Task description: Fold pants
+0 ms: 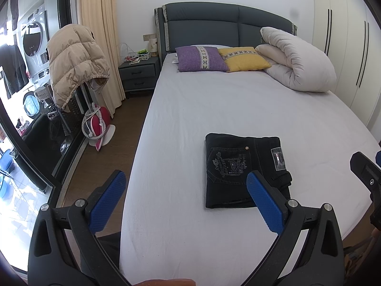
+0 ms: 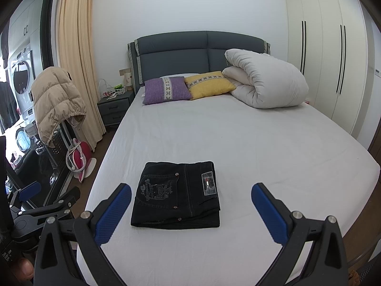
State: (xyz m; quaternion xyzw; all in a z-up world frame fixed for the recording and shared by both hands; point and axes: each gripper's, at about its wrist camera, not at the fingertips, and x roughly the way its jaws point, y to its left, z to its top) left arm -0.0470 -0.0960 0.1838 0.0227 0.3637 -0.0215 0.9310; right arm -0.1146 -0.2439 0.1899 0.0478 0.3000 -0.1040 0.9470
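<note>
Black jeans [image 1: 240, 166] lie folded into a compact rectangle on the white bed sheet [image 1: 214, 109], back pocket embroidery and a label facing up. They also show in the right wrist view [image 2: 178, 195]. My left gripper [image 1: 185, 181] is open and empty, held above the bed's near left part, the jeans behind its right finger. My right gripper [image 2: 191, 191] is open and empty, held back from the jeans. The left gripper also shows at the left edge of the right wrist view [image 2: 29, 190], and part of the right gripper at the right edge of the left wrist view [image 1: 364, 166].
A purple pillow [image 2: 165, 90], a yellow pillow [image 2: 209, 84] and a rolled white duvet [image 2: 264, 81] lie at the headboard. A nightstand [image 2: 115, 109], a beige puffer jacket [image 2: 56, 102] on a rack and a red iron [image 2: 81, 157] stand left of the bed. Wardrobe doors [image 2: 333, 59] stand on the right.
</note>
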